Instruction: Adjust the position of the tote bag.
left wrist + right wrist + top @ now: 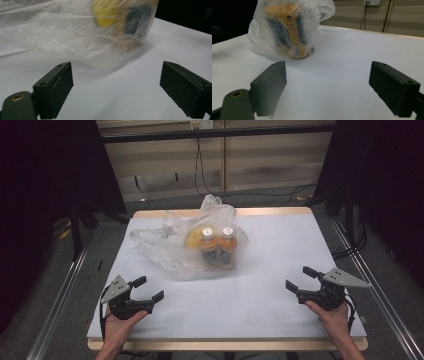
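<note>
The high view looked forward and down from above the person's side of the table point(280, 310), taking in the whole white top with the floor and a wall beyond. The plastic bag point(192, 247) lay near the centre, slightly toward 11 o'clock. The left gripper view rode low over the table point(140, 82), close to the bag point(62, 32), which spread across 10 to 1 o'clock above its two fingers point(58, 90). The right gripper view sat farther off, facing the bag point(287, 30) at 11 o'clock, with the wall behind. All three views shared the bag and the white surface around it.
</note>
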Demonstrator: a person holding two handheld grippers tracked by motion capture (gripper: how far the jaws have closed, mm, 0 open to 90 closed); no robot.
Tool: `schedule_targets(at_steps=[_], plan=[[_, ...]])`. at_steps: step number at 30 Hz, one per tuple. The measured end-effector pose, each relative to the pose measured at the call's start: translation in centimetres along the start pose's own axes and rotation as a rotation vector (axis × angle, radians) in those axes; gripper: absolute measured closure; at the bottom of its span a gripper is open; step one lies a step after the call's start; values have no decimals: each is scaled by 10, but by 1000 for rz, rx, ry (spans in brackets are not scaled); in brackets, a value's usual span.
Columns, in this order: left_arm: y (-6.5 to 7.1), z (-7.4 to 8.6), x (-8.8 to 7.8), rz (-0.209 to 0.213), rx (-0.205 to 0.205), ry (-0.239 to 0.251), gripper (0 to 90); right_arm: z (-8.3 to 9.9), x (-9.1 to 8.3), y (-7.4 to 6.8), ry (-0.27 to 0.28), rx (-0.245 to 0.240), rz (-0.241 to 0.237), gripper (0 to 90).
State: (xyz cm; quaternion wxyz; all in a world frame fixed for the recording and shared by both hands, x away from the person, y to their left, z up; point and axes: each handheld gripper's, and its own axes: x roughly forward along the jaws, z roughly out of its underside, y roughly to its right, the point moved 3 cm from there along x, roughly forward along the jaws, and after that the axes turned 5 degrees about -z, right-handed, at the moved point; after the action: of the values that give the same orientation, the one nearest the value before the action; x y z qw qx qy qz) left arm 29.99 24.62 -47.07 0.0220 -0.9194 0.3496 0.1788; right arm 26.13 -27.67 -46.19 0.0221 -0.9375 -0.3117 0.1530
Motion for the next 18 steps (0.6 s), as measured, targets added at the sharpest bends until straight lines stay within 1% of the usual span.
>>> schedule_targets(at_steps=[4,5,6,8,9,10,11,12,13,14,15,16,17,18], plan=[[1,0,1,-10,2,-11,162,1,0,0,-16,2,-4,165],[0,0,2,-4,4,-12,175,1,0,0,-13,9,-9,180],[1,0,2,2,3,-16,190,1,0,0,-19,0,-15,193],[0,0,2,4,1,-15,219,1,0,-2,-25,8,-23,216],[0,0,1,18,9,-20,240,1,0,-3,-27,17,-33,239],[1,-1,1,11,6,-21,268,1,0,-3,-34,9,-39,257],[1,-1,1,13,2,-16,281,1,1,-3,-39,7,-47,270],[2,-1,1,26,6,-15,291,1,1,-5,-40,17,-58,289],[2,-1,0,21,18,-27,306,0,2,-6,-43,19,-69,306],[2,-1,0,24,24,-27,321,0,2,-6,-51,14,-80,319],[3,-2,0,26,24,-20,329,-1,3,-7,-52,19,-89,323],[3,-3,0,36,22,-16,343,-2,3,-8,-57,25,-96,336],[4,-3,0,42,17,-16,357,-2,4,-9,-66,25,-111,357],[5,-4,1,56,22,-13,359,-3,5,-11,-69,32,-131,366]])
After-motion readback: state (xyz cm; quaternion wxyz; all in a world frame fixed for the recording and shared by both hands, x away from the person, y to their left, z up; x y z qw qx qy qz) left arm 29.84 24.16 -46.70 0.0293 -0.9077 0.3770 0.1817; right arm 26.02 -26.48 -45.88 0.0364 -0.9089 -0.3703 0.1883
